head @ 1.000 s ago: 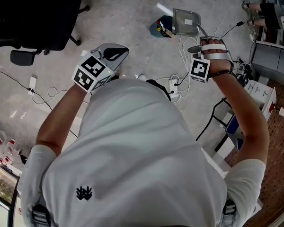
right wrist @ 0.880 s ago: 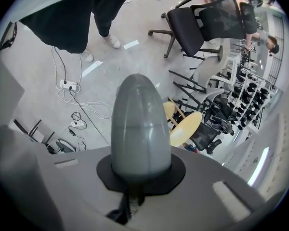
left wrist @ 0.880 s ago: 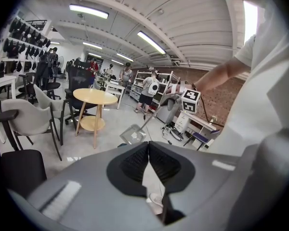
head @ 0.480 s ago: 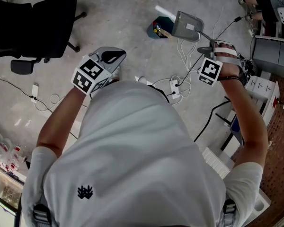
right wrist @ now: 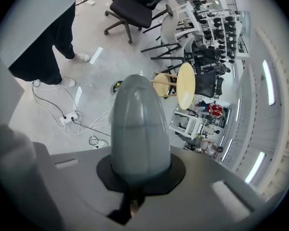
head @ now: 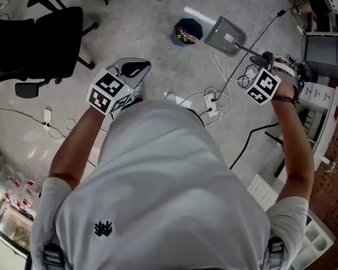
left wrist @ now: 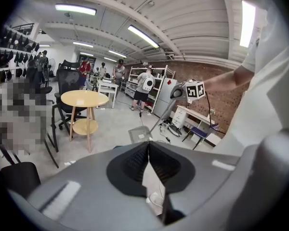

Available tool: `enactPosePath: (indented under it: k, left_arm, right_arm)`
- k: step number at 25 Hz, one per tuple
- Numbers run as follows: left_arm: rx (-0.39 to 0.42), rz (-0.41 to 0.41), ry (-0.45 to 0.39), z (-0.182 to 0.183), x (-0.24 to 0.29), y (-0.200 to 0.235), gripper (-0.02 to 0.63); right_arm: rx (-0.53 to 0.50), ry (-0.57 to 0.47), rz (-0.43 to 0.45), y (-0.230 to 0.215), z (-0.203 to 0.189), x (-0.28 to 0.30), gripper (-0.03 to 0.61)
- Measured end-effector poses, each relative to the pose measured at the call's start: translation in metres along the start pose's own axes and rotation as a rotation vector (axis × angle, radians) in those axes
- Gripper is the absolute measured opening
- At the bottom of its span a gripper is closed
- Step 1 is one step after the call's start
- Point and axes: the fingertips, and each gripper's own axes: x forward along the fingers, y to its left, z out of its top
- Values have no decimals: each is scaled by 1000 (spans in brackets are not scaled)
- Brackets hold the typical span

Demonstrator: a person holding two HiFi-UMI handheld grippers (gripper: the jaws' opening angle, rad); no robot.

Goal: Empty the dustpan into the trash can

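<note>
The grey dustpan [head: 226,35] hangs tilted over the floor on its long handle, just right of the small dark blue trash can [head: 185,31], which holds some scraps. My right gripper [head: 265,59] is shut on the dustpan handle [right wrist: 137,129], whose grey grip fills the right gripper view and hides the pan. The trash can [right wrist: 117,85] shows as a small dark shape on the floor beyond. My left gripper [head: 136,68] is held up in front of the person, shut, with nothing in it. In the left gripper view, the dustpan [left wrist: 139,134] shows beyond the touching fingertips [left wrist: 148,144].
White cables and a power strip [head: 212,102] lie on the floor under the dustpan handle. A black office chair [head: 42,35] stands at the left, white shelving [head: 321,114] at the right. A round wooden table [left wrist: 85,98] and several people stand farther off.
My right gripper has swung to the right with the dustpan handle. The pan has turned and tilted beside the trash can. The left gripper has hardly moved.
</note>
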Motion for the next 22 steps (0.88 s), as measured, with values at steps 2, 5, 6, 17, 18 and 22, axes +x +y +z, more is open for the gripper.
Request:
enactPosePath:
  k: [2,5,6,17,18,22]
  left_arm:
    - [2,4,1,7,8,-11,57]
    - [8,10,4,16,20,-28,57]
    - [9,15,4,19,24,-33,57]
    - [13,66,24,32,67,-101,58]
    - [6,72,26,29,70,-106,58]
    - [-21,87,34,22,80,-127,57]
  right_arm:
    - [63,1,25,11,-21,3,0]
    - [177,-21,69,26,-47,7,0]
    - [212,-25,72,29,-57,9,0]
    - [604,-78,402,155,-137,34,0]
    - [641,-96,433,167,-135,34,0]
    - [786,-188,566,201,-120,20,0]
